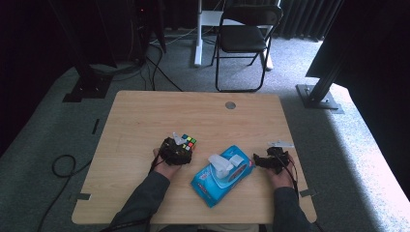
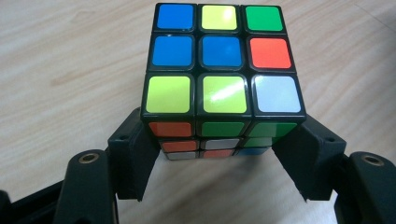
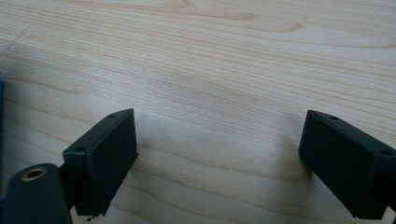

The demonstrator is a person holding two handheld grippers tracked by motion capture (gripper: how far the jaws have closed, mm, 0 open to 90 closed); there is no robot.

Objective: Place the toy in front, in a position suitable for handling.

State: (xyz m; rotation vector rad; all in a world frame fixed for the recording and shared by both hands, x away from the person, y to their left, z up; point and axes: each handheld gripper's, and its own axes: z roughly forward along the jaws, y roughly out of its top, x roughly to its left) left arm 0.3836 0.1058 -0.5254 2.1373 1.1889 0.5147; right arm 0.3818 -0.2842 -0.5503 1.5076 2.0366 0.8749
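My left gripper point(image 2: 219, 154) has its jaws set against the two lower sides of the Rubik's cube point(image 2: 223, 74), closed on it; the cube sits on the wooden table point(image 2: 56, 70) with its near bottom edge between the pads. From the left gripper view I read the top face: blue, yellow, green across the far row, blue, blue, orange-red in the middle, yellow, yellow, white nearest me. From the high view I only make out the cube point(image 1: 188, 141) as a small coloured block just beyond the left gripper point(image 1: 176, 150), left of centre on the table point(image 1: 145, 111). My left hand point(image 1: 167, 169) comes in from the bottom edge, forearm angled up and to the right. Just beside the cube, to its right, lies a blue wet-wipes pack point(image 1: 221, 175) with a white sheet sticking out of its top. Beyond that, my right gripper point(image 1: 269, 161) rests near the table's right edge, pointing left toward the pack. In the right gripper view its jaws stand wide apart over bare wood point(image 3: 219, 70), right gripper point(image 3: 219, 158) holding nothing
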